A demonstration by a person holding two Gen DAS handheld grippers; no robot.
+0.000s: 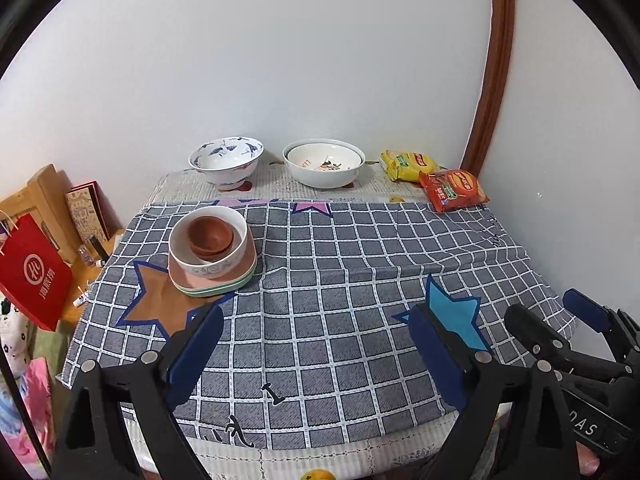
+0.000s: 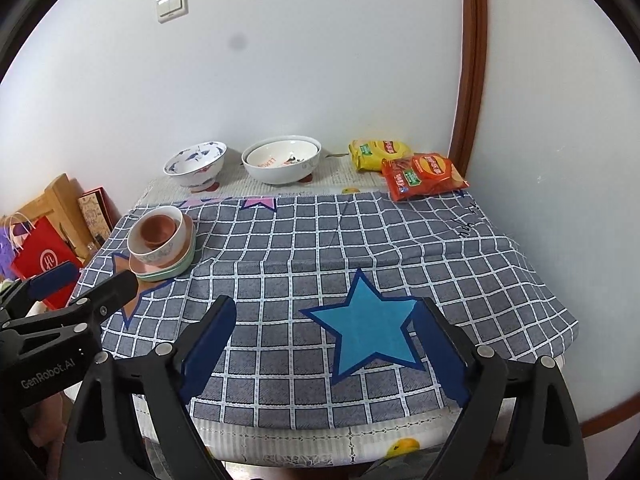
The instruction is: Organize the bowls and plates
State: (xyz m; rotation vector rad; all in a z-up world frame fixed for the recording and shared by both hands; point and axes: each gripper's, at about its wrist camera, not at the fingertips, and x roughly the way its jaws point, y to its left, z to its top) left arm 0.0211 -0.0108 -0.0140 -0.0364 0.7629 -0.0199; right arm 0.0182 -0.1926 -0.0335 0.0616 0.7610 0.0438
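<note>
A stack stands on the left of the checked cloth: a brown bowl [image 1: 210, 234] inside a white bowl [image 1: 208, 258], on pink and green plates [image 1: 240, 280]. The stack also shows in the right wrist view [image 2: 162, 246]. A blue-patterned bowl [image 1: 226, 162] and a white nested bowl [image 1: 324, 164] stand at the back by the wall. My left gripper [image 1: 316, 332] is open and empty over the near cloth. My right gripper [image 2: 324, 324] is open and empty above the blue star [image 2: 364, 326].
Yellow [image 1: 408, 164] and red [image 1: 454, 190] snack bags lie at the back right. A wall and brown door frame [image 1: 492, 80] bound the table's right. A red paper bag [image 1: 30, 272] and wooden shelf [image 1: 44, 196] stand left of the table.
</note>
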